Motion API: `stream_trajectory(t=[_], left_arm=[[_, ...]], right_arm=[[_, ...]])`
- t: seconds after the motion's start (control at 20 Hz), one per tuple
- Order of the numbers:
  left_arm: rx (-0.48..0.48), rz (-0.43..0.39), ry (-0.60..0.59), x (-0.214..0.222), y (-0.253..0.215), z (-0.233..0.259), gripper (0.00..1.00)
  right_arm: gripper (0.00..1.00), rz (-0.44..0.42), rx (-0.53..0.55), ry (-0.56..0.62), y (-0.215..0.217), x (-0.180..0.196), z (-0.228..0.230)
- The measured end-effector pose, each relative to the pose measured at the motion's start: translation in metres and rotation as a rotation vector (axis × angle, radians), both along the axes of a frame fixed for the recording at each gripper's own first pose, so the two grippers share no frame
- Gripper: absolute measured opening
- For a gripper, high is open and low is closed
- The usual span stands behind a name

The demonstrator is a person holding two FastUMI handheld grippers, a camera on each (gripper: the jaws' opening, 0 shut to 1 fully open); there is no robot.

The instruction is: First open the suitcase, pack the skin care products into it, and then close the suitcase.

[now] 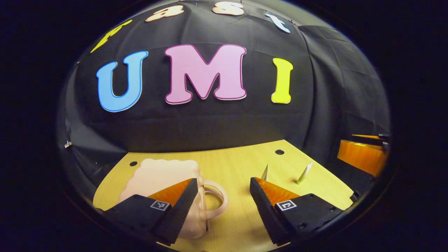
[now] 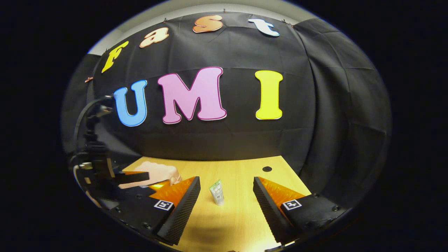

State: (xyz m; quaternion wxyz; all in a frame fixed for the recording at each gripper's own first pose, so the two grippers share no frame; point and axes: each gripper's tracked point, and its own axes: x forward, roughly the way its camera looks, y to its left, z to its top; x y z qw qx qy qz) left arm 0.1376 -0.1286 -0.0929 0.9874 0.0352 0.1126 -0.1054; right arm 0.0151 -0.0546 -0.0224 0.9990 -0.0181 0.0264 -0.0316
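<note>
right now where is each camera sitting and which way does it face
Left gripper view: rides the left gripper, facing forward over the light wooden table at the closed pale pink suitcase with a loop handle and two small upright tubes; its own open fingers show below.
Right gripper view: rides the right gripper, facing a small white-and-green upright tube; its own open fingers show below, the left gripper farther off at left.
Shared: table, suitcase, black cloth wall.

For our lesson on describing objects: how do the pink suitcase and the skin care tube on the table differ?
The pink suitcase is broad, with a scalloped top edge and a loop handle; the skin care tube is slim and pale. The suitcase lies shut beside the left claw; the tube stands upright ahead of the open right claw. Both rest on the wooden table.
</note>
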Motion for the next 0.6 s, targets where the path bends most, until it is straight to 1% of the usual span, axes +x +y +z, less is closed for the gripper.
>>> stream_trajectory(t=[0.1,0.2,0.3,0.4,0.45,0.5,0.6], left_arm=[[0.065,0.002,0.052,0.027,-0.007,-0.03,0.94],[0.126,-0.006,0.1,0.049,-0.015,-0.061,0.93],[0.174,-0.007,0.133,0.066,-0.018,-0.082,0.89],[0.188,0.01,0.176,0.076,-0.019,-0.101,0.81],[0.201,0.038,0.197,0.08,-0.017,-0.109,0.74],[0.225,0.081,0.217,0.083,-0.011,-0.115,0.71],[0.262,0.153,0.256,0.085,0.002,-0.124,0.71]], right_arm=[[0.96,0.007,-0.017,0.039,-0.003,-0.001,-0.017],[0.96,0.014,-0.005,0.089,-0.007,-0.001,-0.034],[0.96,0.008,-0.002,0.122,-0.014,0.0,-0.045],[0.96,0.0,-0.001,0.141,-0.021,0.003,-0.051],[0.97,-0.009,0.0,0.148,-0.026,0.005,-0.054],[0.96,-0.016,0.007,0.155,-0.029,0.007,-0.055],[0.97,-0.025,0.026,0.168,-0.033,0.01,-0.059]])
